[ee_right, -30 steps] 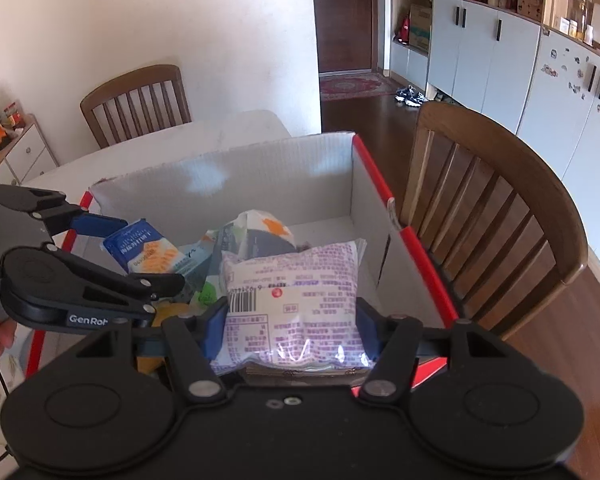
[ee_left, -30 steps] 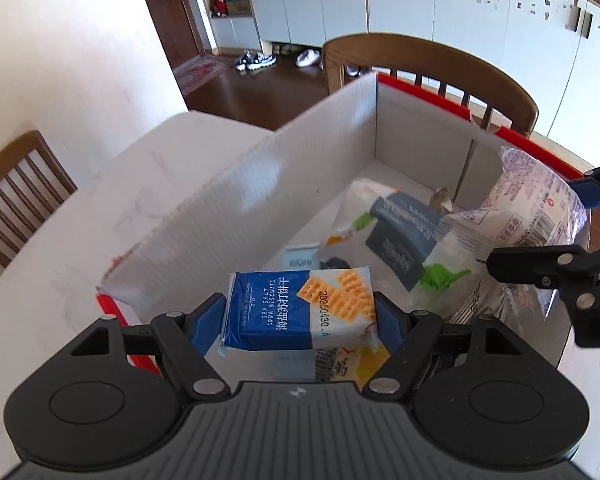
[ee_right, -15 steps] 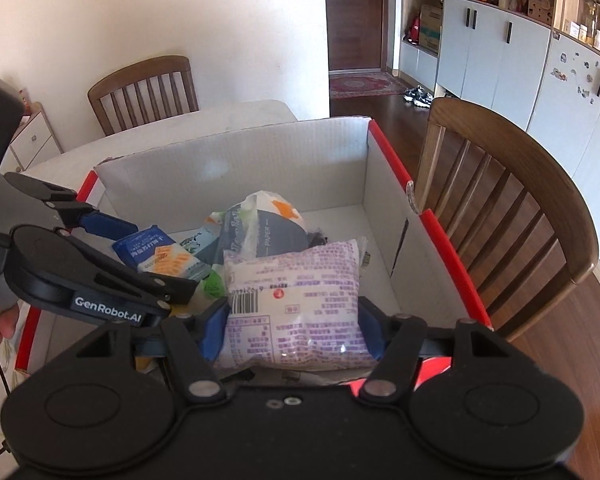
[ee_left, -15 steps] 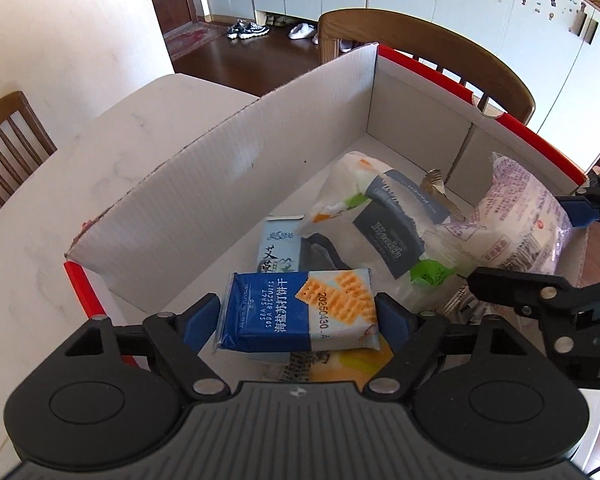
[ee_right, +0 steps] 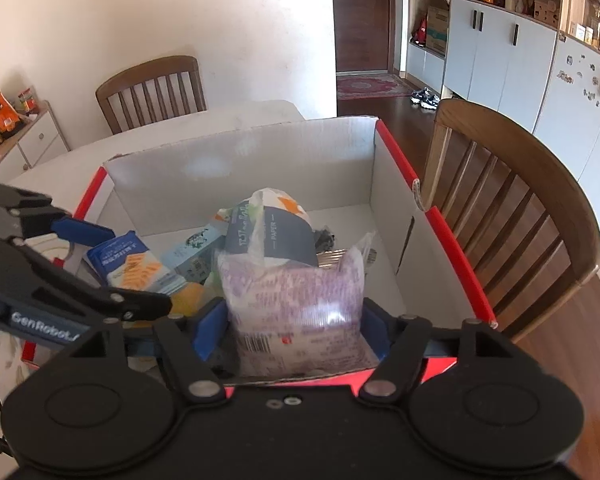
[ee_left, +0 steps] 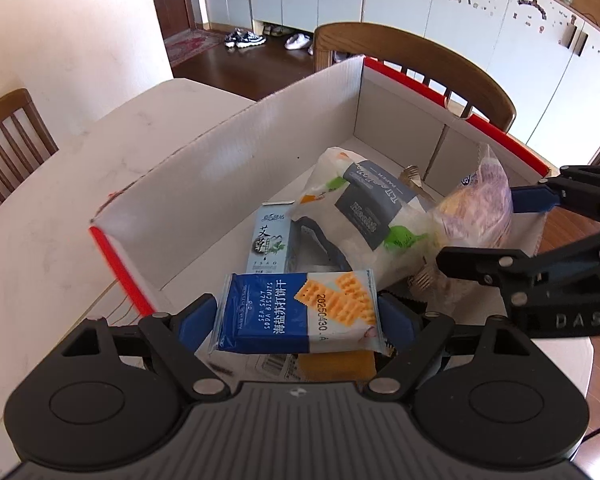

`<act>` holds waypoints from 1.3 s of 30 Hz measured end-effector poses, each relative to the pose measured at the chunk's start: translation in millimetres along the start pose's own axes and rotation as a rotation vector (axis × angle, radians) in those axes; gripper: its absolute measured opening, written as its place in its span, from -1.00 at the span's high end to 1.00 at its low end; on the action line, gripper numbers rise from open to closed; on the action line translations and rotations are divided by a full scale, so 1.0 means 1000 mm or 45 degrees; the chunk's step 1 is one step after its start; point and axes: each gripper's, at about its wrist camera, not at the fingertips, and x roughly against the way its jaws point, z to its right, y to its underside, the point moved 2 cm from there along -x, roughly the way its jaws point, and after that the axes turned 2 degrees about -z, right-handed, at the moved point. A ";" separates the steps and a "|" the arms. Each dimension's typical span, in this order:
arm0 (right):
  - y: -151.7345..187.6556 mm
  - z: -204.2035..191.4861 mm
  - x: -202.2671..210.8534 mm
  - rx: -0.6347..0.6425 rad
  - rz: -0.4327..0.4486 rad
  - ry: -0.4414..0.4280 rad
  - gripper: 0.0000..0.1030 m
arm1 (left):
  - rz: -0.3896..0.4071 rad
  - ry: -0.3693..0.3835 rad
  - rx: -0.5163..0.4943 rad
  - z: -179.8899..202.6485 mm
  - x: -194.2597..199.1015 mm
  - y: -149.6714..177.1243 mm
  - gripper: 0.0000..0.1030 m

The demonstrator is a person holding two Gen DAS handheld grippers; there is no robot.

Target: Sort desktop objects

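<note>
My left gripper [ee_left: 298, 320] has its jaws opening around the blue-and-white foil packet of sea-salt soda biscuits [ee_left: 300, 312], which lies between the blue pads with its long axis running pad to pad; I judge the left pad already clear, while the right pad looks close enough that I cannot tell whether it touches. My right gripper [ee_right: 296, 328] is opening as well, the clear purple-printed plastic bag [ee_right: 300, 300] standing upright between its pads with a gap on either side, so I read that one as let go. Both packets sit over the near end of the white corrugated cardboard box with red edges [ee_left: 236, 160] on the pale table [ee_left: 40, 220]. Beyond them lie a white wrapped pack with a grey paper band [ee_left: 364, 216] and a small pale carton with ink-style lettering [ee_left: 270, 246]. The biscuits hang low over a yellow block [ee_left: 336, 362], so I expect a short drop straight down.
</note>
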 end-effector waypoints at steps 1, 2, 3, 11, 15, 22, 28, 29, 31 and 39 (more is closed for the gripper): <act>0.000 0.000 0.001 -0.007 0.002 -0.008 -0.42 | 0.010 0.007 0.007 0.000 0.003 0.001 -0.68; 0.000 0.000 0.002 -0.013 0.002 -0.012 -0.43 | 0.020 0.010 0.018 -0.001 0.006 0.003 -0.68; -0.001 0.001 0.002 -0.016 0.003 -0.016 -0.44 | 0.033 0.018 0.029 -0.002 0.010 0.005 -0.68; -0.002 0.005 0.015 -0.037 0.046 -0.014 -0.52 | 0.111 0.063 0.094 -0.001 0.033 0.016 -0.68; -0.004 0.009 0.024 -0.051 0.082 -0.016 -0.57 | 0.142 0.072 0.116 -0.002 0.045 0.021 -0.68; -0.001 0.007 0.038 -0.068 0.113 -0.039 -0.58 | 0.200 0.065 0.147 -0.002 0.060 0.028 -0.72; 0.007 -0.007 0.051 -0.011 0.136 -0.057 -0.59 | 0.242 0.038 0.171 -0.006 0.071 0.035 -0.84; 0.009 -0.009 0.054 -0.004 0.139 -0.060 -0.59 | 0.251 0.032 0.172 -0.006 0.073 0.037 -0.90; 0.011 -0.014 0.058 0.016 0.151 -0.067 -0.59 | 0.274 0.026 0.175 -0.007 0.078 0.041 -0.98; 0.017 -0.034 0.075 0.058 0.197 -0.055 -0.60 | 0.312 0.049 0.224 -0.009 0.088 0.056 -0.99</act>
